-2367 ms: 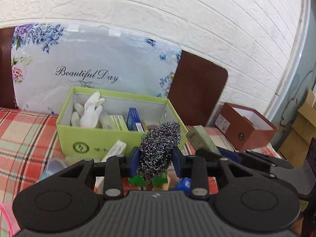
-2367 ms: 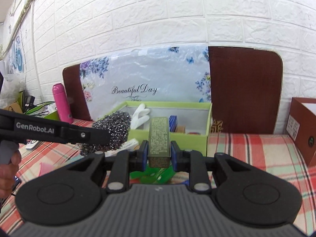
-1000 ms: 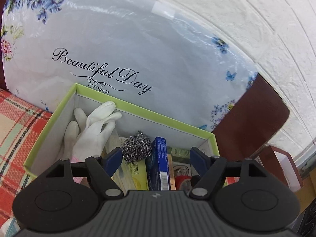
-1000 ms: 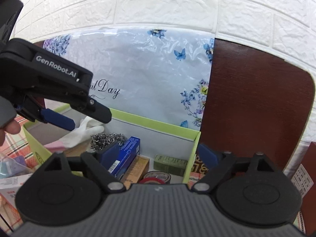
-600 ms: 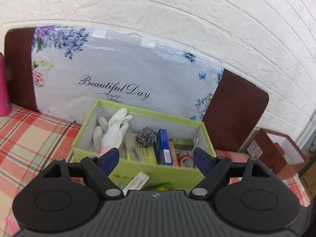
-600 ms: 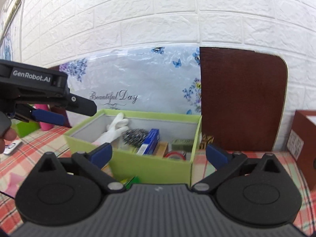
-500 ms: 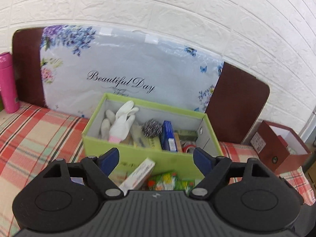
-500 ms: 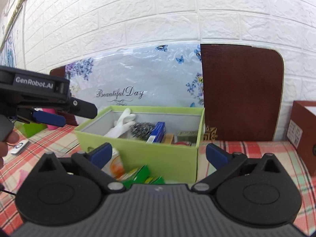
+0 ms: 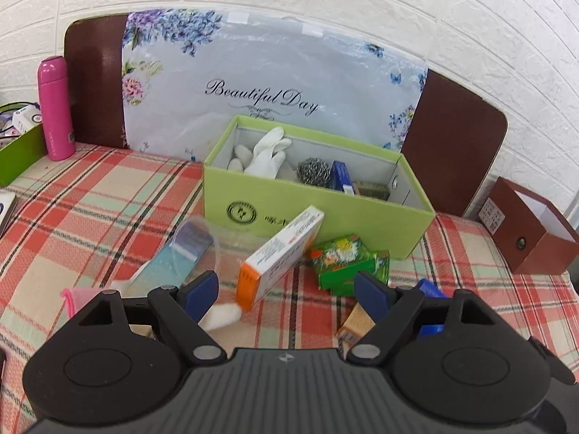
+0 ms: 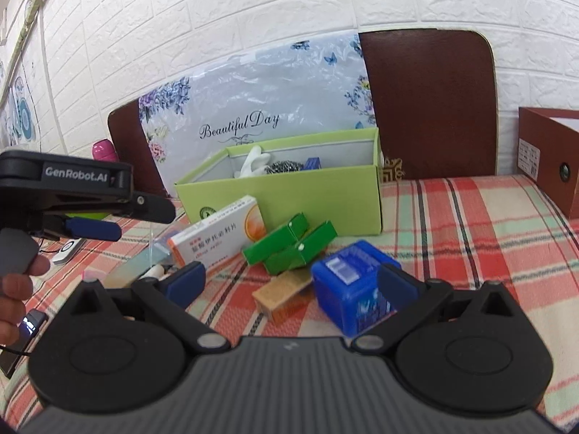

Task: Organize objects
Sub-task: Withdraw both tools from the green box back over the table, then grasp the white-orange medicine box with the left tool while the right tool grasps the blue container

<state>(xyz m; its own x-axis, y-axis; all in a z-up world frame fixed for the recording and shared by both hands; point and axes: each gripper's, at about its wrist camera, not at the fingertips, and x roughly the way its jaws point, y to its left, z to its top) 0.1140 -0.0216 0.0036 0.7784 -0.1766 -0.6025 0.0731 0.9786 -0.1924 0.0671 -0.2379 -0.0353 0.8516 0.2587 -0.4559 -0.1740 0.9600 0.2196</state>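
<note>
A light green box (image 9: pixel 318 213) stands on the plaid cloth and holds a white glove (image 9: pixel 266 153), a steel scourer (image 9: pixel 313 170), a blue box and a small olive box. In front of it lie a white and orange medicine box (image 9: pixel 282 253), green packets (image 9: pixel 345 264), a clear plastic sleeve (image 9: pixel 181 256), a tan box (image 10: pixel 284 291) and a blue plastic box (image 10: pixel 349 278). My left gripper (image 9: pixel 287 291) is open and empty above the loose items. My right gripper (image 10: pixel 291 282) is open and empty, its right finger beside the blue plastic box.
A pink bottle (image 9: pixel 56 108) and a green tray (image 9: pixel 18 152) stand at the far left. A brown box (image 9: pixel 532 231) stands at the right. A floral "Beautiful Day" bag (image 9: pixel 267 83) leans on the white brick wall behind the green box.
Both grippers let go of the scourer and the olive box inside the green box, then pulled back and down toward the loose items in front.
</note>
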